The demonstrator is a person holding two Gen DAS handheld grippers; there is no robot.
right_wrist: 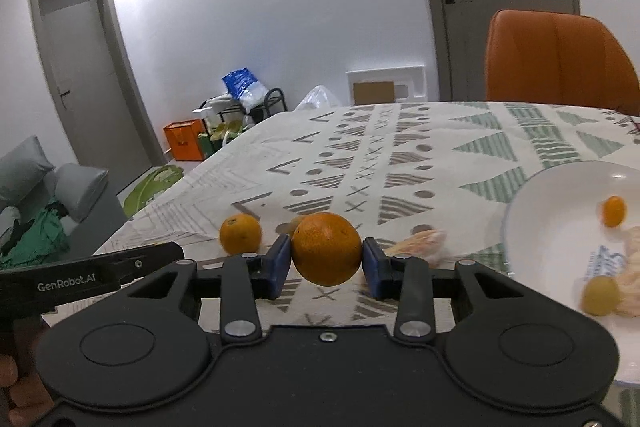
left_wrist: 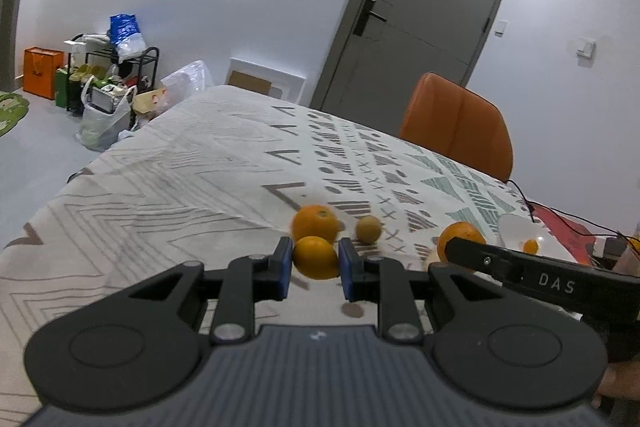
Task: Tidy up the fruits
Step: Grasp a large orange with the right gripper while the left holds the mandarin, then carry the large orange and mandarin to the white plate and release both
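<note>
**Two oranges held, plate waiting at the right**

The surface (right_wrist: 440, 147) under its patterned cloth fills most of what I see, an orange chair (right_wrist: 560, 59) behind its far edge. A white plate (right_wrist: 560, 187) sits at the right end, already carrying a tiny orange fruit (right_wrist: 614, 211), a small yellow fruit (right_wrist: 600, 295) and something pale and blurred that I cannot name.

The right hand-held gripper (right_wrist: 326, 263) is clamped on a large orange (right_wrist: 326, 249), blue pads pressing both sides, held just above the cloth. The left hand-held gripper (left_wrist: 316, 263) grips a smaller orange (left_wrist: 316, 258) the same way. Loose on the cloth beyond it lie another orange (left_wrist: 314, 223) and a round tan fruit (left_wrist: 369, 229).

What worries me: the two tools are near each other, so swinging both toward the plate at once could knock them together. Round fruit pinched at two points may roll out if the squeeze eases. Released from too high, either orange could bounce off the shallow plate or scatter the small fruits.
</note>
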